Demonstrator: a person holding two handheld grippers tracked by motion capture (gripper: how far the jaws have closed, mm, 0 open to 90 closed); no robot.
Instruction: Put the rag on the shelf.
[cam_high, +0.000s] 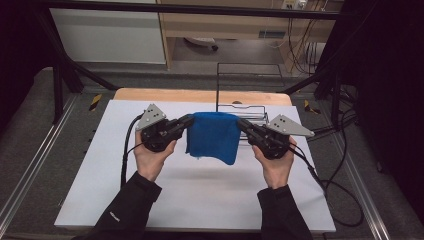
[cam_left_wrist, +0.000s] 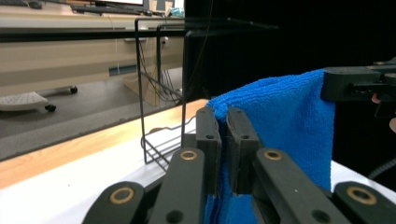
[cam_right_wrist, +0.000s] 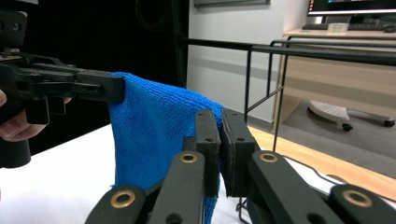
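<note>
A folded blue cloth (cam_high: 214, 136) hangs in the air above the white table top (cam_high: 195, 195), stretched between both grippers. My left gripper (cam_high: 190, 120) is shut on the cloth's upper left corner, and my right gripper (cam_high: 240, 121) is shut on its upper right corner. In the left gripper view the black jaws of my left gripper (cam_left_wrist: 223, 115) pinch the blue cloth (cam_left_wrist: 285, 121), with the other gripper (cam_left_wrist: 359, 84) holding its far edge. In the right gripper view my right gripper (cam_right_wrist: 220, 116) clamps the blue cloth (cam_right_wrist: 149, 130), and the other gripper (cam_right_wrist: 70, 86) grips the far corner.
A black wire rack (cam_high: 247, 90) stands just behind the cloth at the back of the table. A wooden edge (cam_high: 200, 95) runs along the far side. Cables (cam_high: 340, 195) trail off the right side. The front of the white table lies below the cloth.
</note>
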